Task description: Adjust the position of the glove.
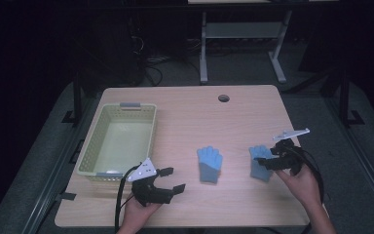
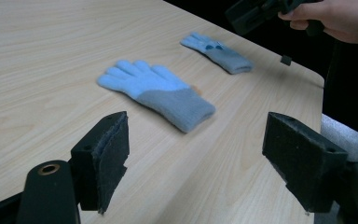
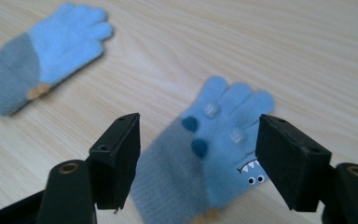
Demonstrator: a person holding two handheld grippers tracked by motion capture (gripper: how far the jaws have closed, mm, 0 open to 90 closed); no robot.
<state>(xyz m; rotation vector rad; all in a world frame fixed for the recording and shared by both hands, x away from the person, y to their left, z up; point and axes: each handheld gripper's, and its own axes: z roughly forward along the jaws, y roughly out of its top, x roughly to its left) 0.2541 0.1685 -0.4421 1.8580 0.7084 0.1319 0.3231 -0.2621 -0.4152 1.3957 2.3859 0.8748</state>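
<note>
Two light-blue knit gloves with grey cuffs lie flat on the wooden table (image 1: pixel 199 122). The plain glove (image 1: pixel 209 164) (image 2: pixel 158 93) (image 3: pixel 46 51) rests near the middle. The other glove (image 1: pixel 260 162) (image 2: pixel 219 51) (image 3: pixel 214 140), with dark dots, eyes and teeth on it, lies to its right. My right gripper (image 1: pixel 265 158) (image 3: pixel 198 140) hovers open just over this glove, its jaws on either side of the palm and not pressing it. My left gripper (image 1: pixel 173 179) (image 2: pixel 198 140) is open and empty near the front edge, pointing toward the plain glove.
A pale yellow plastic basket (image 1: pixel 119 141) stands at the left of the table, with nothing in it. A round cable hole (image 1: pixel 223 98) is in the table's far edge. Dark floor and a desk frame lie beyond.
</note>
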